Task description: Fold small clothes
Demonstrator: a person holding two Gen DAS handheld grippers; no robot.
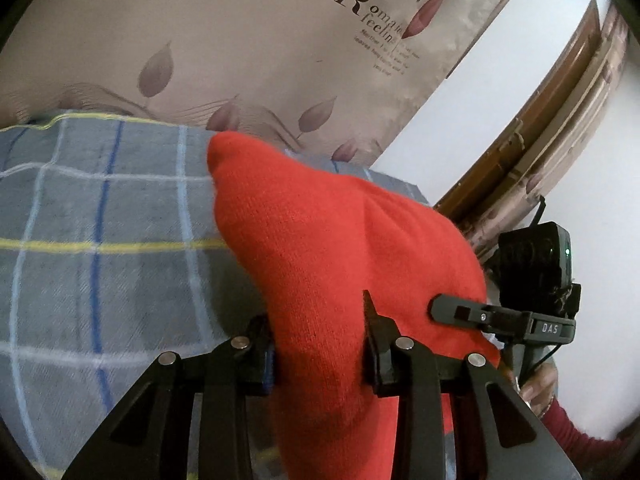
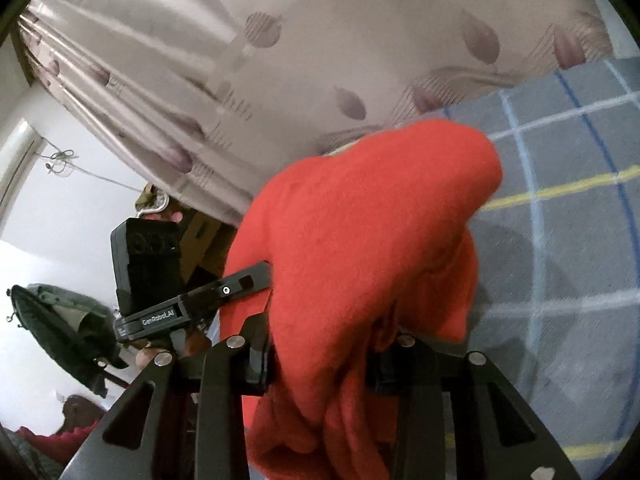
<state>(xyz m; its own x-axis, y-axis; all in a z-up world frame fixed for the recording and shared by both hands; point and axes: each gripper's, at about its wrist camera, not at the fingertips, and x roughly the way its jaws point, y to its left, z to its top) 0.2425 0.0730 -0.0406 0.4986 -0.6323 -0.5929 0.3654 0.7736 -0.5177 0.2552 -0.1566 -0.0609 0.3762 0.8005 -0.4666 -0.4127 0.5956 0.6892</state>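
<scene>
A red knitted garment hangs in the air between both grippers, above a grey-blue checked blanket. My left gripper is shut on the garment, with cloth bunched between its jaws. My right gripper is shut on the same garment, which drapes over and hides its fingertips. The right gripper's finger shows in the left wrist view, pressed against the cloth's right edge. The left gripper's finger shows in the right wrist view at the cloth's left edge.
The checked blanket covers the surface below. A leaf-patterned curtain hangs behind. A white wall and brown wooden frame stand to the right. A dark bag hangs at the left in the right wrist view.
</scene>
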